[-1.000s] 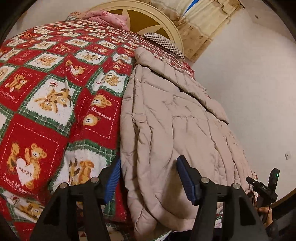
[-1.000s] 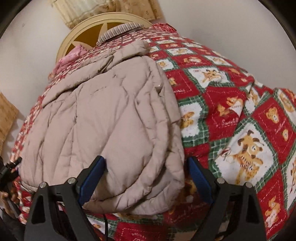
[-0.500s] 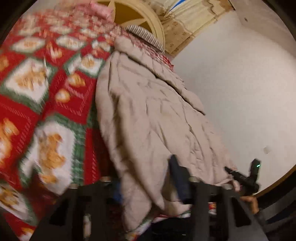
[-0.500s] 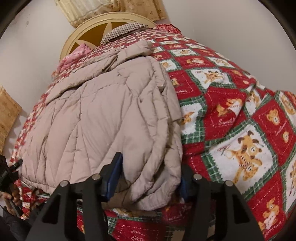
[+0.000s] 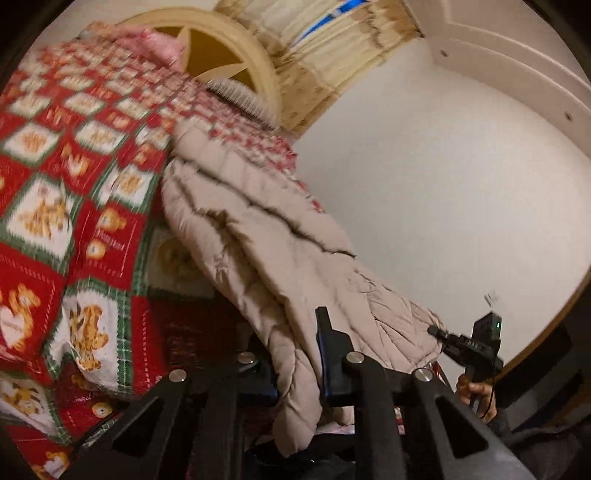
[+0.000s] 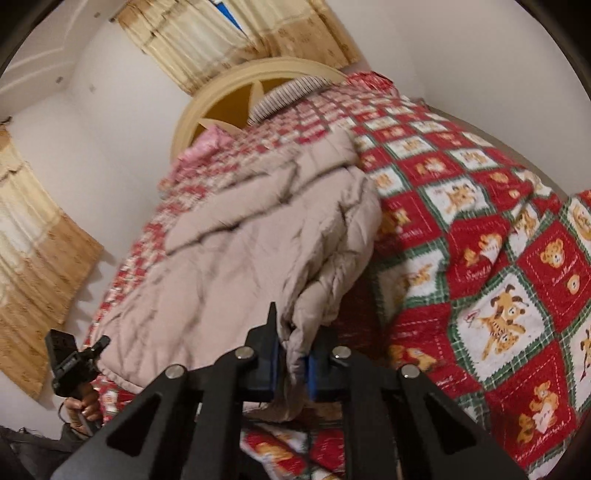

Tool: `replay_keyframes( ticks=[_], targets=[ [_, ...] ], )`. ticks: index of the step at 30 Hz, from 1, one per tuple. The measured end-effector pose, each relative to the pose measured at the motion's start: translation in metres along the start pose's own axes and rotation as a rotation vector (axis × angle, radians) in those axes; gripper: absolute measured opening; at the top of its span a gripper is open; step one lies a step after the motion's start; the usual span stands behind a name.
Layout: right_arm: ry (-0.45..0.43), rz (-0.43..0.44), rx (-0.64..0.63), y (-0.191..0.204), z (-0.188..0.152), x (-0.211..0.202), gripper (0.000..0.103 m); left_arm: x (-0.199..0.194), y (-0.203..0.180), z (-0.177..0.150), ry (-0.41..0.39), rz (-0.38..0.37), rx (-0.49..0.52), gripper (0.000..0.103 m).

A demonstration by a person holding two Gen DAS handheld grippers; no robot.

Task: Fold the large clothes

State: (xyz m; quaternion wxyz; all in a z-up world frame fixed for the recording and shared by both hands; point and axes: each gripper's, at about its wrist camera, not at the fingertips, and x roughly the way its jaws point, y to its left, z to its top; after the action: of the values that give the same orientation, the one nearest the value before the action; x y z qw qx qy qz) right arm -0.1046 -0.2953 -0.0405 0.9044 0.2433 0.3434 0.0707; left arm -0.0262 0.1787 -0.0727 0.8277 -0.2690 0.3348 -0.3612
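Now both grippers — left gripper, right gripper — closing, pinch the coat hem (lifted).

Setting: a bedroom in a home. A bed is filling most of both views, and a red, green and white patchwork blanket with teddy-bear panels is covering it. A cream arched headboard with a star cut-out is standing at the far end against the wall. A pink pillow and a striped pillow are lying at its foot. Beige patterned curtains are hanging above the headboard, and another curtain is hanging on the side wall. The walls are showing plain white, with moulding at the ceiling.
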Motion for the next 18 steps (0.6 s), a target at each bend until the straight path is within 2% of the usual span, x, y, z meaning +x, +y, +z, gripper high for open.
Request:
replay_keyframes(
  ticks=[1,5,8,12,14,18],
  targets=[
    [-0.012,0.010,-0.006,0.005,0.002,-0.008,0.014,-0.005,-0.006,0.001,-0.003,-0.010,0.009,0.015],
    [-0.078,0.054,-0.023,0.024,0.011,-0.044,0.014,-0.034,-0.044,0.018,-0.053,-0.144,0.018,0.015],
    [-0.144,0.073,-0.056,0.040,0.017,-0.075,0.014,-0.054,-0.069,0.025,-0.072,-0.158,0.061,0.015],
    [-0.218,0.107,-0.069,0.053,0.025,-0.105,0.014,-0.065,-0.082,0.036,-0.103,-0.210,0.012,0.015],
    [-0.248,0.125,-0.067,0.056,0.033,-0.110,0.014,-0.058,-0.079,0.050,-0.112,-0.203,-0.031,0.015],
    [-0.272,0.101,-0.103,0.062,0.060,-0.096,0.014,-0.033,-0.061,0.084,-0.120,-0.165,-0.143,0.015]
  ],
)
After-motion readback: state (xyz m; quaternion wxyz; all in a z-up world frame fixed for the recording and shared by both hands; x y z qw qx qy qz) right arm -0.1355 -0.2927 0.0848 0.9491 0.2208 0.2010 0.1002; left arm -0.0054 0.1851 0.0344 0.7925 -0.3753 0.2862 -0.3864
